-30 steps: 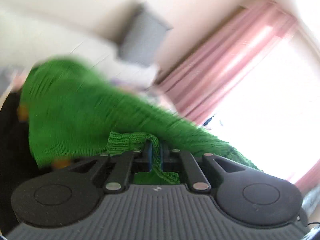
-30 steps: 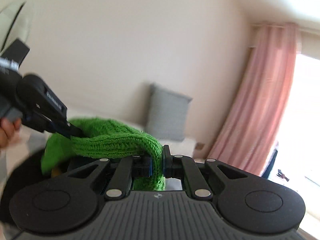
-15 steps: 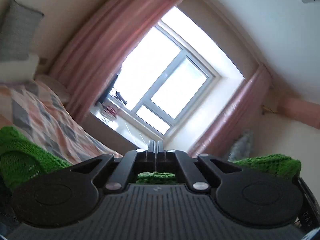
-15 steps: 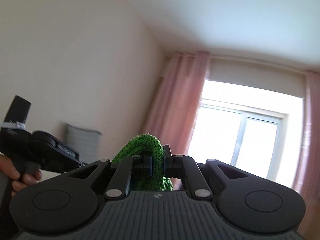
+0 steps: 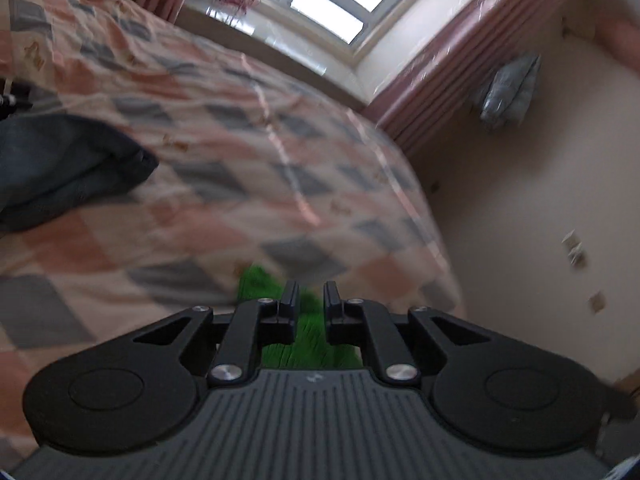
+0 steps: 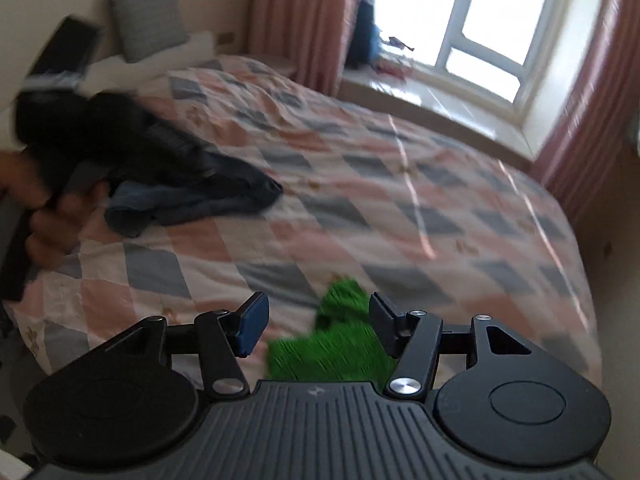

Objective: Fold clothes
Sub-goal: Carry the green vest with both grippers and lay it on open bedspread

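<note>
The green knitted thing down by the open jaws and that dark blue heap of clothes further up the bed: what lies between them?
Only bare checked quilt lies between the green knit and the blue clothes, seen from the right wrist.

left hand-held gripper (image 5: 308, 300): black linkage arms, silver screw heads, two round black discs, ribbed grey housing with a small pale logo
right hand-held gripper (image 6: 318, 322): same black arms and silver screws, ribbed grey body, blue pads (image 6: 252, 322) on the fingers
hand (image 6: 48, 216): blurred, wrapped around a black handle; no sleeve discernible
</note>
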A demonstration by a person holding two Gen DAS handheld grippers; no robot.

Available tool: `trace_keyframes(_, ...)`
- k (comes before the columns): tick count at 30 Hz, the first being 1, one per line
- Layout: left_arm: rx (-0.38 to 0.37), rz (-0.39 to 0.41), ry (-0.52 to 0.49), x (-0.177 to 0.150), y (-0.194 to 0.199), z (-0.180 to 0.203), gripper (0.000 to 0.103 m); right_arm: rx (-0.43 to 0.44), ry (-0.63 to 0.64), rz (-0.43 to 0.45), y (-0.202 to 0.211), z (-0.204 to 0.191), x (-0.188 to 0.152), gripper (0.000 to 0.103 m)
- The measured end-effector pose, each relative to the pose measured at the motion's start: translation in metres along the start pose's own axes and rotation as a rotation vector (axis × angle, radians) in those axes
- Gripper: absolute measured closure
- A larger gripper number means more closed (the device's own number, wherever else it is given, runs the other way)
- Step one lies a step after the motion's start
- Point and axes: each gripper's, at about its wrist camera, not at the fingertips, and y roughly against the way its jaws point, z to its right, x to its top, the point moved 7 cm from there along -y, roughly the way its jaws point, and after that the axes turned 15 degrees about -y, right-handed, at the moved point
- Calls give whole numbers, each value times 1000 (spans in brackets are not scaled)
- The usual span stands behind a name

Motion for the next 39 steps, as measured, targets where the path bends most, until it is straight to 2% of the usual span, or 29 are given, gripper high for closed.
trace_keyframes(2,14,-100,-48,-51,-7,29,89,-38,-118,-58,47,60,-27,45)
trace_keyframes(3,17,-143,-64,-72,-10,42,85,-53,-161,-77,65,75,-44,45)
trace_keyframes(6,7,-237,-80,-110,-17,71,84,-95,-276,-123,109,100,-97,45)
trace_keyframes(8,21,-301,-101,-123,-11,92,83,-105,-341,-128,123,102,-106,44)
trace_keyframes(11,38,-371,-185,-132,-7,119,82,-121,-417,-111,134,109,-117,44)
trace_keyframes(15,45,-445,-309,-141,-20,134,82,-172,-507,-114,127,111,-146,44)
trace_keyframes(17,34,-440,-356,-140,-20,141,80,-154,-541,-122,116,110,-165,43)
trace_keyframes(21,90,-446,-393,-147,-24,146,78,-140,-558,-173,100,113,-183,43)
trace_keyframes(25,116,-437,-388,-150,-20,160,75,-127,-542,-198,95,129,-191,43)
trace_keyframes(30,226,-410,-312,-161,-28,176,73,-71,-431,-236,91,160,-189,41)
trace_keyframes(31,245,-408,-294,-165,-30,180,73,-63,-401,-242,90,166,-189,39)
trace_keyframes(33,269,-415,-261,-176,-40,189,73,-68,-341,-249,87,179,-193,28)
trace_keyframes(39,308,-426,-177,-202,-55,210,70,-105,-349,-356,64,210,-222,17)
